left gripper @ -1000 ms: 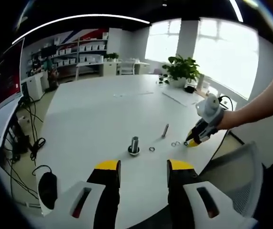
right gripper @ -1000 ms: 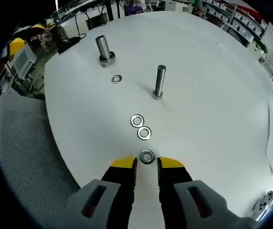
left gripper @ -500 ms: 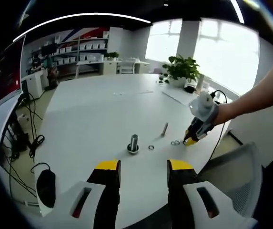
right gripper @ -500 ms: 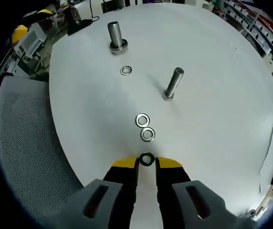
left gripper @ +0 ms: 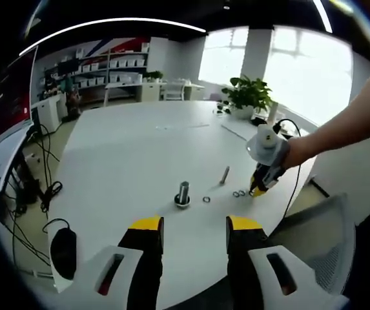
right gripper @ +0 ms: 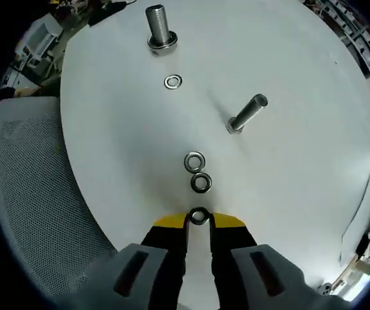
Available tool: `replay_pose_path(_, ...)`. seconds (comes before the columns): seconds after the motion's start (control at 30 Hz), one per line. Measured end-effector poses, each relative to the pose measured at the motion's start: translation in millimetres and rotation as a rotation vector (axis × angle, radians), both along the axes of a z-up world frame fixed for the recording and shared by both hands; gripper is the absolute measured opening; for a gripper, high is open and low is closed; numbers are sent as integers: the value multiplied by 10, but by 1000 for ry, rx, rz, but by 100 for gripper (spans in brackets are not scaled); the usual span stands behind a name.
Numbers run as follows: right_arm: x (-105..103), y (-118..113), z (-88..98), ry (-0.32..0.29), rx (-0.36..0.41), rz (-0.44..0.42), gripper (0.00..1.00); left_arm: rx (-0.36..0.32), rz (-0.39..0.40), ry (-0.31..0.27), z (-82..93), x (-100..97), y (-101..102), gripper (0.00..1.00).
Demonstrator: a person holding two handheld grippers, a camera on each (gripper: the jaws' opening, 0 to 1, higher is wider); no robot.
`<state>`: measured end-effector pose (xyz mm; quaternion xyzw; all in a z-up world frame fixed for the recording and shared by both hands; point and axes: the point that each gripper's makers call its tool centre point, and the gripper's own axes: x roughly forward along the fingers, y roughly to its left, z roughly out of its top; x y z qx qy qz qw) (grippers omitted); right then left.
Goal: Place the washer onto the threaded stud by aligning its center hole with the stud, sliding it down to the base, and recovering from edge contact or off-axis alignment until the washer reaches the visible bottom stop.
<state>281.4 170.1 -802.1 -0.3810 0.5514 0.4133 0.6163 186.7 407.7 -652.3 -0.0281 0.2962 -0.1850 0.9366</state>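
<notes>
A steel washer (right gripper: 199,216) sits pinched between the yellow tips of my right gripper (right gripper: 199,221), low over the white table (right gripper: 288,58). Two more washers (right gripper: 197,171) lie just ahead of it, touching each other. Beyond them a thin threaded stud (right gripper: 247,113) stands upright. A single washer (right gripper: 172,82) lies further off, in front of a thick threaded stud (right gripper: 160,24) with a washer at its base. In the left gripper view, my left gripper (left gripper: 189,227) hangs open above the near table edge, facing the thick stud (left gripper: 183,194). My right gripper (left gripper: 260,188) comes in from the right.
A grey mesh chair (right gripper: 36,194) stands at the table edge beside my right gripper. A black mouse (left gripper: 63,248) lies left of my left gripper. A potted plant (left gripper: 249,93) and papers sit at the table's far side. A person's arm (left gripper: 339,129) holds the right gripper.
My right gripper's jaws have closed in on the washer at their tips. The right view has tilted to look more steeply down on the table. The left gripper has held still.
</notes>
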Motion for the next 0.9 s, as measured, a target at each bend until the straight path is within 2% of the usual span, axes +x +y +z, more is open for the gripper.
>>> replay_pose_path(0.1, 4, -4, 4, -19, 45, -45, 14, -1, 5, -3, 10, 0, 10, 37)
replay_pose_path(0.2, -9, -2, 12, -83, 97, -67, 13, -18, 19, -2, 30, -2, 34, 37)
replay_pose_path(0.3, -24, 5, 17, -98, 167, -142, 13, -21, 27, -5, 40, 2, 55, 37)
replay_pose_path(0.5, -22, 22, 34, -95, 181, -156, 13, -17, 24, 3, 20, -11, 53, 37)
replay_pose_path(0.6, -22, 48, 46, -86, 205, -194, 13, -12, 19, 3, 18, -15, 47, 37)
replay_pose_path(0.77, -6, 120, 164, -104, 221, -177, 13, -6, 10, 0, 34, -12, 35, 37)
replay_pose_path(0.9, 82, 207, 274, -113, 244, -173, 13, -11, 16, -2, 41, -3, 50, 37)
